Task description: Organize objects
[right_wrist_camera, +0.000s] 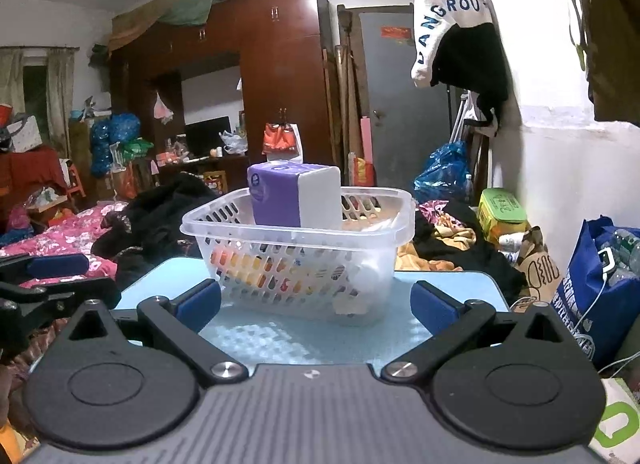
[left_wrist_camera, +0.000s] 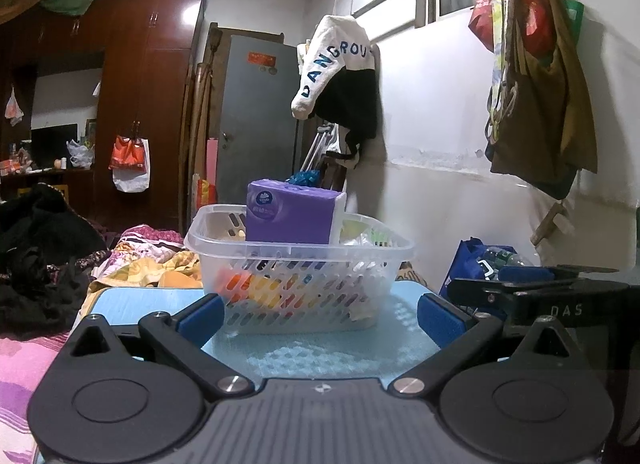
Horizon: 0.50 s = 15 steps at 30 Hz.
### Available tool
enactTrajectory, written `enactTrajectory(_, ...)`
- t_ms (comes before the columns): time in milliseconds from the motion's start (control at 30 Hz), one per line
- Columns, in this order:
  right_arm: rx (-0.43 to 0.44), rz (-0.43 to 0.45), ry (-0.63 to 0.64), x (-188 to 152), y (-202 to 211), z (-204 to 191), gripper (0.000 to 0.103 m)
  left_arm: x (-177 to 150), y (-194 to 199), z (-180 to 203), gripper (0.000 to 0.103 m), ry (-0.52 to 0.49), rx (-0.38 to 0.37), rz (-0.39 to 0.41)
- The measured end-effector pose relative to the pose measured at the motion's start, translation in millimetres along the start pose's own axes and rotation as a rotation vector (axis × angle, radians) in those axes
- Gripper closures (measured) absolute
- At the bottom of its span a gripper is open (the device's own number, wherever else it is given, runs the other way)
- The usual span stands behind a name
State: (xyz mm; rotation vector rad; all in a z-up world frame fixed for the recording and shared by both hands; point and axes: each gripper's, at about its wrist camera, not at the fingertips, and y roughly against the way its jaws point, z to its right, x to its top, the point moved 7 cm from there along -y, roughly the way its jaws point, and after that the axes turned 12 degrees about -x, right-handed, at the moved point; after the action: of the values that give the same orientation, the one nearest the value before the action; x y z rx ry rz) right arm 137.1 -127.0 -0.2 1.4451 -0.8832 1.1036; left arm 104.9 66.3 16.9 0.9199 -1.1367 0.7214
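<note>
1. A lived-in bedroom in a home: a bed (right_wrist_camera: 60,236) with pink floral bedding, clothes heaped on it.
2. A tall dark wooden wardrobe (right_wrist_camera: 280,76) with bundles stacked on top.
3. A sweatshirt (left_wrist_camera: 340,60) and cloth bags (left_wrist_camera: 540,84) hang along the wall.
4. A grey door (left_wrist_camera: 256,116) stands behind.

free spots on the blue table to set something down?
Bare blue table lies between the basket and both open hand-held grippers (left, right). A narrower strip runs right of the basket. The basket itself is crowded, with a purple tissue pack on top.

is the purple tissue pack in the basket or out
In. The purple tissue pack stands upright inside the clear basket, its top rising above the rim.
</note>
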Motion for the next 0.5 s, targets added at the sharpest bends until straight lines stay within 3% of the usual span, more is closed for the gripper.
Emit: enactTrajectory(500,0.01,0.001,-0.008,-0.3,2.1,2.5,0.0,-1.3,-0.5,1.1,0.0,-0.013,0.019,-0.004)
